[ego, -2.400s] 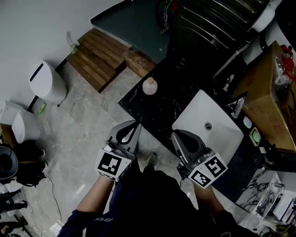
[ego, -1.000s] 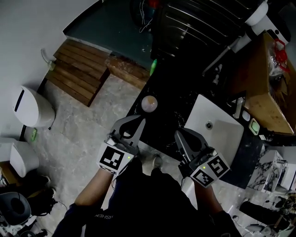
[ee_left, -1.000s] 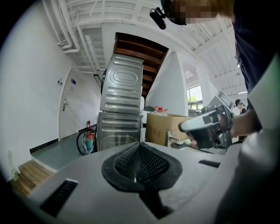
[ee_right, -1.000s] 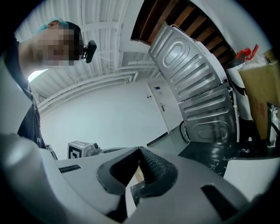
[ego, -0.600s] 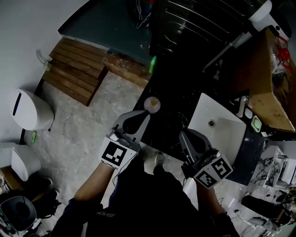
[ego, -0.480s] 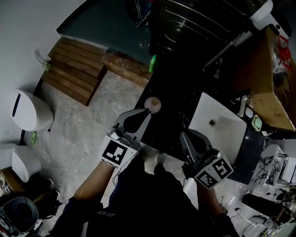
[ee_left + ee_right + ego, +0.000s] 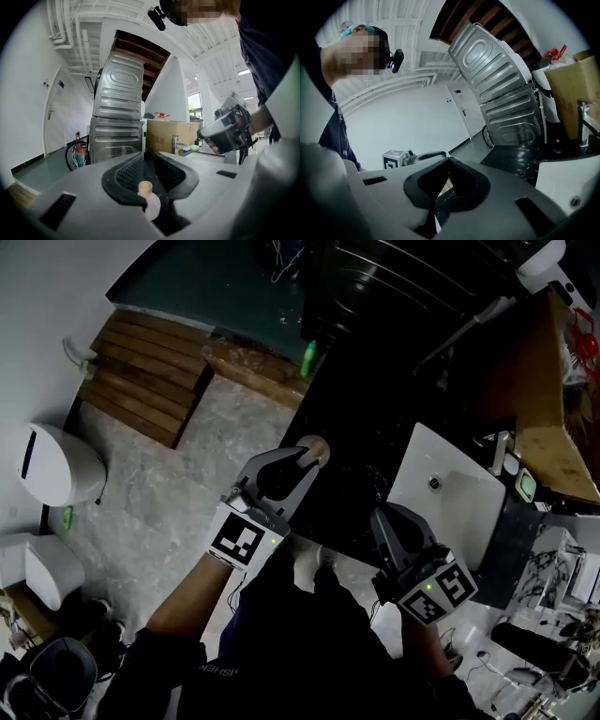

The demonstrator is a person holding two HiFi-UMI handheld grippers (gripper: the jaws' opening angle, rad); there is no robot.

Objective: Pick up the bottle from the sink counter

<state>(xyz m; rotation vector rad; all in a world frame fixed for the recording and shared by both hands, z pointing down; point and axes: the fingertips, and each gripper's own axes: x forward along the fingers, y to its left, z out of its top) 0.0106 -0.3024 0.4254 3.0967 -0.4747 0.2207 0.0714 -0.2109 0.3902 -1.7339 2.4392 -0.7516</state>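
The left gripper (image 7: 148, 159) reaches over the near left corner of the counter with its jaws a little apart, and the bottle (image 7: 151, 206) shows in the gap between them. From its own view, the left jaw covers the lower left of the bottle. I can't tell whether either pad actually touches it, and nothing looks clamped.

The bottle is small, round-bodied and pale pinkish, with a tan cap (image 7: 145, 187). It stands upright on the black marble counter (image 7: 366, 442), close to the front edge and well left of the white sink (image 7: 450, 493).

The right gripper (image 7: 447, 164) hovers over the counter's front edge, just beside the sink's near corner. Its jaws are drawn close, leaving only a narrow slit with nothing in it.

A chrome tap (image 7: 498, 454) stands at the far side of the sink. A green bottle (image 7: 308, 356) sits at the counter's far left end. Beyond it a wooden step (image 7: 141, 371) lies on the grey floor.
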